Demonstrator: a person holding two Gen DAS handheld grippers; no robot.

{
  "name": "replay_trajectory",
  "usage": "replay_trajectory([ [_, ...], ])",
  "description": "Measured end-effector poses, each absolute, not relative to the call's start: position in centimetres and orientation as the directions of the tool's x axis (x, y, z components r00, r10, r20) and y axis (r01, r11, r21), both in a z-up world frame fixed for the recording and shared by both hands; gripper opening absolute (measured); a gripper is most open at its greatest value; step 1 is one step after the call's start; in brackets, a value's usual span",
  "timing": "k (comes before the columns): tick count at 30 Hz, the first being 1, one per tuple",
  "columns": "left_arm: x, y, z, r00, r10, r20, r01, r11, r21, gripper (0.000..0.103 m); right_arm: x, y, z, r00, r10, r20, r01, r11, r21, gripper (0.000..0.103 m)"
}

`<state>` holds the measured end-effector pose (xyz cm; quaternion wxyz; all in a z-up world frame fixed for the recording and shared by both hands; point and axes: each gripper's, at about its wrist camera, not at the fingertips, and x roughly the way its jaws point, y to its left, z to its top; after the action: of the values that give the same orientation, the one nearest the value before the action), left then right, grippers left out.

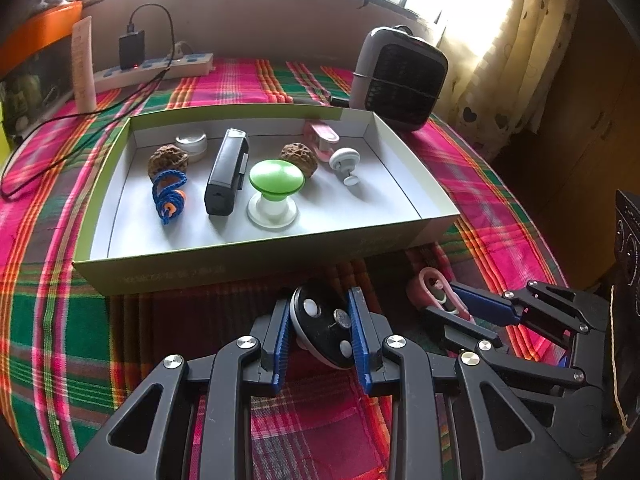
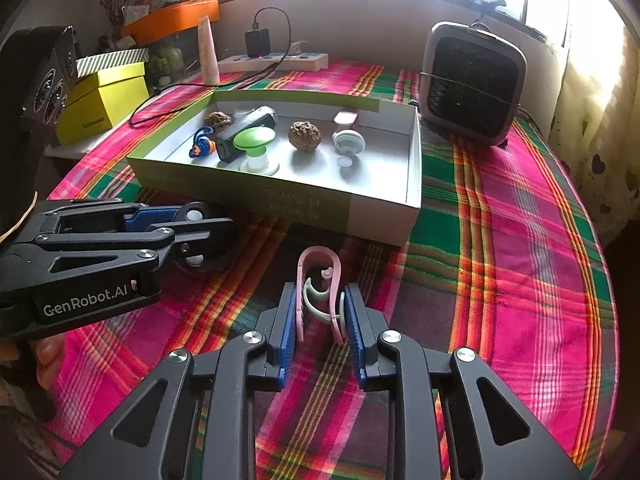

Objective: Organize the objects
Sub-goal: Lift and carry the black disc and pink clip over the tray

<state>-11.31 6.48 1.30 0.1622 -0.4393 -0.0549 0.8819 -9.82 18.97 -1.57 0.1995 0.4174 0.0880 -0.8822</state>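
My left gripper is shut on a black round disc with white buttons, held just in front of the open box; it also shows in the right wrist view. My right gripper is shut on a pink clip to the right, low over the cloth; the clip also shows in the left wrist view. The box holds two walnuts, a black case, a green knob, a blue cord, a white hook, a pink item and a white jar.
A plaid cloth covers the table. A grey heater stands behind the box at right. A power strip with charger and a tube are at the back. Yellow boxes stand at left.
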Motion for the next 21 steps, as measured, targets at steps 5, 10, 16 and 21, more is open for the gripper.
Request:
replay_trajectory([
  [5,-11.0,6.3,1.5,-0.569,0.332,-0.753,-0.237,-0.942,-0.237,0.025,-9.5,18.7,-1.5,-0.572,-0.282,-0.770,0.421,-0.907,0.019,0.024],
  [10,-10.6,6.0,1.8,-0.576,0.330,-0.748,-0.236,-0.943,-0.235,0.025,-9.3,18.5,-1.0,-0.583,-0.290,-0.759,0.420,-0.907,0.023,0.024],
  [16,-10.2,5.5,2.4,-0.591,0.327,-0.738,-0.230,-0.945,-0.234,0.025,-8.9,18.0,-0.6,-0.587,-0.300,-0.752,0.429,-0.903,0.027,0.024],
  [21,-10.0,5.1,2.7,-0.595,0.326,-0.734,-0.226,-0.945,-0.236,0.025,-8.7,17.6,-0.4,-0.588,-0.310,-0.748,0.436,-0.900,0.030,0.024],
])
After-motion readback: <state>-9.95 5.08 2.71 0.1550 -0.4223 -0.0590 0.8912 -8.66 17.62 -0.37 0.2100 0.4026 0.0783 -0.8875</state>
